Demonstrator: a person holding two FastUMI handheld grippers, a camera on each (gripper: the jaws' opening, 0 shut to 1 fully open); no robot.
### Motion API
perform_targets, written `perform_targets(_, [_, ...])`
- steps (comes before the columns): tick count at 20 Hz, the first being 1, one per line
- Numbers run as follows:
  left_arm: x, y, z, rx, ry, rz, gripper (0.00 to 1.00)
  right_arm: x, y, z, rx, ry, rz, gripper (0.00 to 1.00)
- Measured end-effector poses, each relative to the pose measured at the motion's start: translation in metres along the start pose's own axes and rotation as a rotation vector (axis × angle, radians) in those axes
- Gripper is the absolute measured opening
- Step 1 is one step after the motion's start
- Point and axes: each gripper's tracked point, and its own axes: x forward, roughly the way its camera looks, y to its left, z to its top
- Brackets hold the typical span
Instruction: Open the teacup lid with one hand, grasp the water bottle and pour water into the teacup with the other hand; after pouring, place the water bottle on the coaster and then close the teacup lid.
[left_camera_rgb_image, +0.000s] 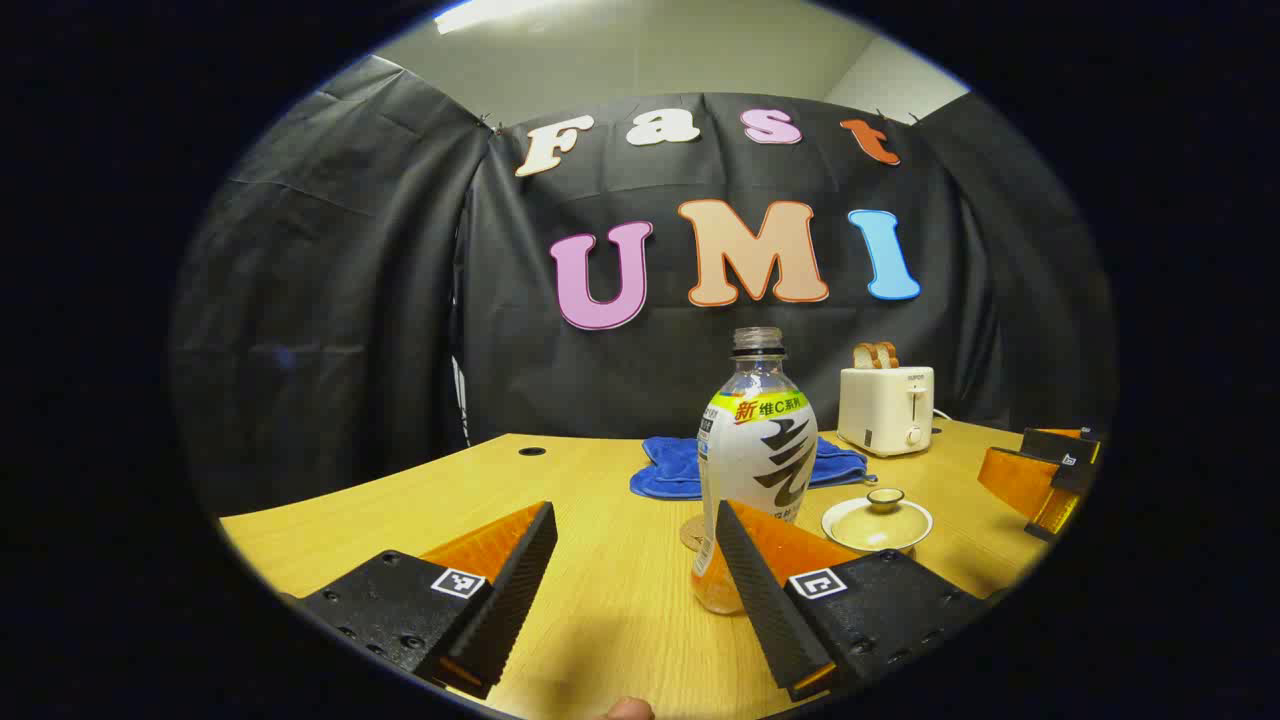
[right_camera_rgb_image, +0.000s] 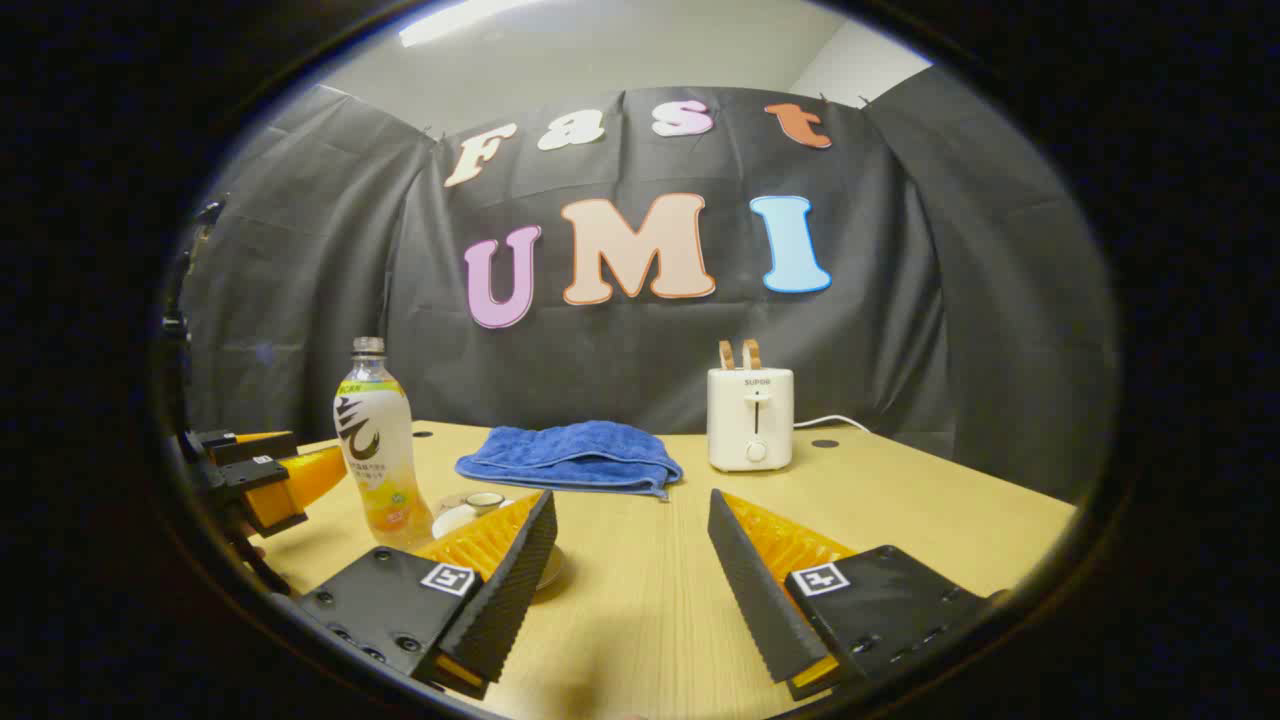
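An uncapped plastic water bottle with a little liquid in it stands upright on the wooden table. It is just beyond my left gripper, a bit right of the gap; the gripper is open and holds nothing. A round coaster peeks out behind the bottle's base. To its right sits the pale teacup with its knobbed lid on. In the right gripper view the bottle and teacup lid lie to the left of my open, empty right gripper, whose left finger hides part of the cup.
A folded blue towel and a white toaster holding toast stand at the back of the table, near the black cloth wall. The right gripper shows at the far right of the left gripper view; the left gripper shows left of the bottle.
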Motion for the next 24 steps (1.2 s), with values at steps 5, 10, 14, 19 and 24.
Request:
perform_targets(5, [0.001, -0.001, 0.0, 0.001, 0.0, -0.009, 0.94, 0.0, 0.004, -0.001, 0.001, 0.0, 0.018, 1.0])
perform_targets(10, [0.001, -0.001, 0.0, -0.001, -0.001, -0.01, 0.94, 0.0, 0.004, -0.001, 0.002, 0.0, 0.02, 1.0])
perform_targets(14, [0.001, -0.001, 0.0, -0.003, -0.002, -0.01, 0.94, 0.001, 0.004, -0.001, 0.001, 0.0, 0.015, 1.0])
perform_targets(19, [0.001, -0.001, 0.0, -0.003, -0.001, -0.01, 0.94, 0.002, 0.004, -0.001, 0.001, -0.001, 0.015, 1.0])
perform_targets(24, [0.001, -0.001, 0.0, -0.003, -0.002, -0.012, 0.94, 0.004, 0.011, -0.001, 0.002, -0.002, 0.047, 0.96])
